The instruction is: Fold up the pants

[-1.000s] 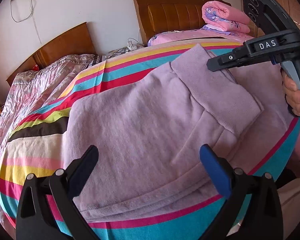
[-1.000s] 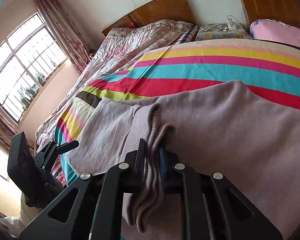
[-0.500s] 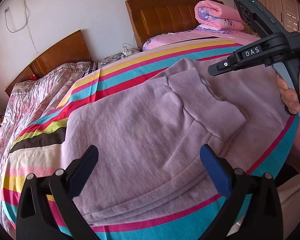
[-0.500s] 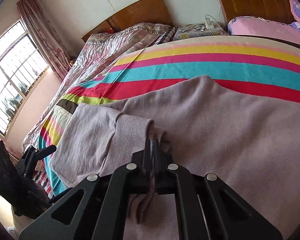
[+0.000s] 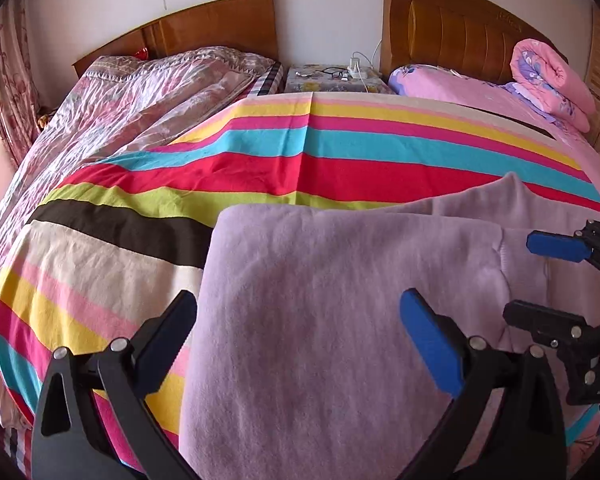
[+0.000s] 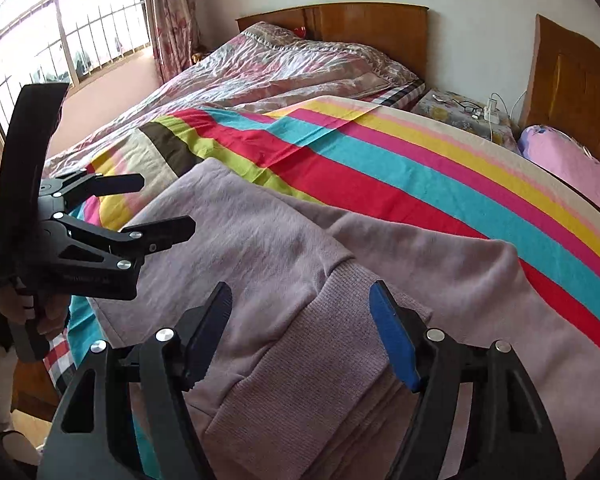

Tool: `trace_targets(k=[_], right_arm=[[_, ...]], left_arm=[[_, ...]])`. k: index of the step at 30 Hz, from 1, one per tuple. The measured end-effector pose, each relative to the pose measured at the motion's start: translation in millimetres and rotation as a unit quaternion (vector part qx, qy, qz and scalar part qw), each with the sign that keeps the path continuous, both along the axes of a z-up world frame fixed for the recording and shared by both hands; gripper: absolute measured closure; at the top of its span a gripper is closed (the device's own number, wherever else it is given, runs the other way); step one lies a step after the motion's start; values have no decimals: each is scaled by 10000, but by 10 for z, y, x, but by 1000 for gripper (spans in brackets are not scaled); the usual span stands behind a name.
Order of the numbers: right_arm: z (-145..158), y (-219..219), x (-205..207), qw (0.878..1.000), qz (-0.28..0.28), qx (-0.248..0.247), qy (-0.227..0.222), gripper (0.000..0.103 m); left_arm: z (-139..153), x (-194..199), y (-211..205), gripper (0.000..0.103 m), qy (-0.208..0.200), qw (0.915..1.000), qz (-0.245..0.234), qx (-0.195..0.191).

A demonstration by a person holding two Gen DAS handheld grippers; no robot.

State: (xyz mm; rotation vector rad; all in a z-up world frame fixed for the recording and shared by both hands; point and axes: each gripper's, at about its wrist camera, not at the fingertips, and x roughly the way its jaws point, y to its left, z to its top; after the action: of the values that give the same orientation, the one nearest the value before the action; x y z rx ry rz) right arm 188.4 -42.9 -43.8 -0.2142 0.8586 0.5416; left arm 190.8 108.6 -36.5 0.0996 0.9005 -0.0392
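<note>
Now right gripper [image 6: 300, 336] jaws just opened wide, ribbed cuff [image 6: 300, 368] let go; left gripper [image 5: 300, 344] wide, empty. One pants [image 5: 320, 320], seemingly folded; two beds.

Soft matt fleece pants [image 5: 320, 320] with a ribbed knit cuff [image 6: 300, 380] lie on smooth striped cloth bedsheet [image 5: 300, 152].

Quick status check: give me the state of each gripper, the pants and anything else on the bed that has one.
Right gripper: open, jaws just opened, ribbed cuff below them, not pinched.
Left gripper: open, nothing gripped.
Pants: lying folded over on the striped sheet, cuff on top.
Pink quilt: rolled up by the headboard.
</note>
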Motion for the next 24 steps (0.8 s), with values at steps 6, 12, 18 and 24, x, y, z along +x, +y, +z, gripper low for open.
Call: trace_targets(k=[6,12,18,24], right_arm=[[-209,-254,-90,9997,-47,-91,212,33],[-78,-226,-435,9999,142,-71,35,33],[-224,-415,-445,9986,-348,-81,399,27],[-298,-528,-623,9982,-412,-123,419,22]], left_arm=[[-250,-87,1,1,-98,9999,-67,80],[-268,-90,3,1,-162,9997,-82,134],[-288,-93,-8,1,-232,9996,-96,155],[-246,-129,-79,1,-187,9993,40,328]])
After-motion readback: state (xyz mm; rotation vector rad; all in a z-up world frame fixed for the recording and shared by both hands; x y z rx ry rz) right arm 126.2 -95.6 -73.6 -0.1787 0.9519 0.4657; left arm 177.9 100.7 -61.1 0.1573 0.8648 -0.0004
